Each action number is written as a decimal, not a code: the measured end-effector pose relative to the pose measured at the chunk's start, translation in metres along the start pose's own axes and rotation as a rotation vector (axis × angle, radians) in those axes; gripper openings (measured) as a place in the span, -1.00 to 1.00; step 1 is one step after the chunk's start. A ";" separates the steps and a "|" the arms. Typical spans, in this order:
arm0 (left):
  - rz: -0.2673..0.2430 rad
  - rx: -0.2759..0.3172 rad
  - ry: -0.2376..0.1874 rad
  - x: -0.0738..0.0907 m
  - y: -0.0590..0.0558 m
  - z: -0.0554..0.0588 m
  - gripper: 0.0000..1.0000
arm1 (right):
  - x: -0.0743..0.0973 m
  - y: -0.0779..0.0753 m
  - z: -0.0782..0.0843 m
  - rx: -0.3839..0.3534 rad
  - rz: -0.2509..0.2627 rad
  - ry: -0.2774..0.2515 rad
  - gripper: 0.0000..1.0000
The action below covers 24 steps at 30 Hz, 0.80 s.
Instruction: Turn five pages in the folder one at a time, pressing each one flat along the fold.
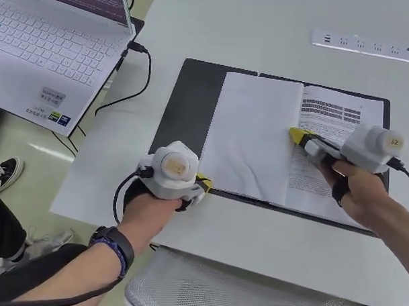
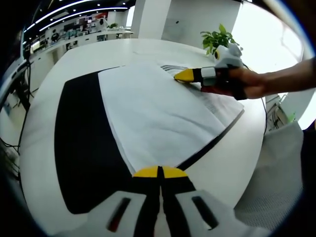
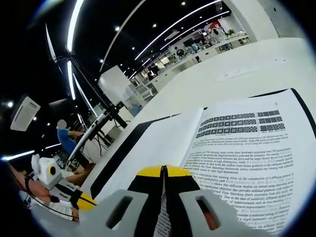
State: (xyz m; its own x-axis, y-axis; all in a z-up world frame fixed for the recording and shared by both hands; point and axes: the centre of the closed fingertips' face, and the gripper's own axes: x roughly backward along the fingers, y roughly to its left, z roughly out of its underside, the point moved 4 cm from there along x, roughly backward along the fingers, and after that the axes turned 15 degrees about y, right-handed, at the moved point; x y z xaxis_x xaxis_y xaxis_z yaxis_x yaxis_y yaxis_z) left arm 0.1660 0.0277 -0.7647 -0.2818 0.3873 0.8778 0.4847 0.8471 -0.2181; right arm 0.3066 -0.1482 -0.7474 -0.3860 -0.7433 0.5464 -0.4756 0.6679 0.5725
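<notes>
The folder lies open on the white table, its black inner cover [image 1: 186,105] on the left. A blank white page [image 1: 249,134] lies turned over onto it, slightly creased. A printed page [image 1: 339,131] lies on the right. My right gripper [image 1: 296,136] is shut, its yellow tips [image 3: 163,170] resting on the fold between the blank page [image 3: 158,143] and the printed page [image 3: 247,148]. My left gripper [image 1: 202,185] is shut, its tips [image 2: 159,172] at the front edge of the blank page [image 2: 153,108]. Whether paper is pinched between them is unclear.
An open laptop [image 1: 53,47] sits at the far left, and its black cable [image 1: 136,77] runs near the folder's left edge. A white power strip [image 1: 366,46] lies at the back right. A mesh chair seat [image 1: 206,287] is below the table's near edge.
</notes>
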 end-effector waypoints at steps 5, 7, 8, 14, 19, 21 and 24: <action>-0.007 0.007 -0.001 0.000 0.000 0.000 -1.00 | -0.008 -0.007 -0.013 -0.033 0.025 -0.036 -1.00; -0.012 0.001 0.000 -0.001 -0.001 -0.001 -1.00 | -0.010 -0.009 -0.017 -0.043 0.028 -0.047 -1.00; -0.013 0.000 0.000 0.000 0.000 0.000 -1.00 | -0.012 -0.010 -0.019 -0.048 0.035 -0.057 -1.00; -0.004 0.004 0.005 -0.001 0.000 -0.001 -1.00 | -0.019 -0.017 -0.030 -0.078 0.054 -0.100 -1.00; -0.007 0.006 0.004 0.000 0.000 -0.001 -1.00 | -0.024 -0.025 -0.040 -0.099 0.082 -0.135 -1.00; -0.006 0.010 0.003 0.000 0.000 -0.001 -1.00 | -0.026 -0.028 -0.043 -0.106 0.093 -0.145 -1.00; -0.005 0.015 0.002 0.000 0.000 0.000 -1.00 | -0.028 -0.032 -0.048 -0.136 0.095 -0.161 -1.00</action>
State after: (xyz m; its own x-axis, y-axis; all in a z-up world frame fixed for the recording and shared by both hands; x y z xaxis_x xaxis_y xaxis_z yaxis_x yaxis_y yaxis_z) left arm 0.1663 0.0275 -0.7647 -0.2826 0.3820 0.8799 0.4707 0.8545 -0.2198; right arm 0.3711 -0.1468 -0.7519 -0.5500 -0.6663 0.5036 -0.3245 0.7261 0.6062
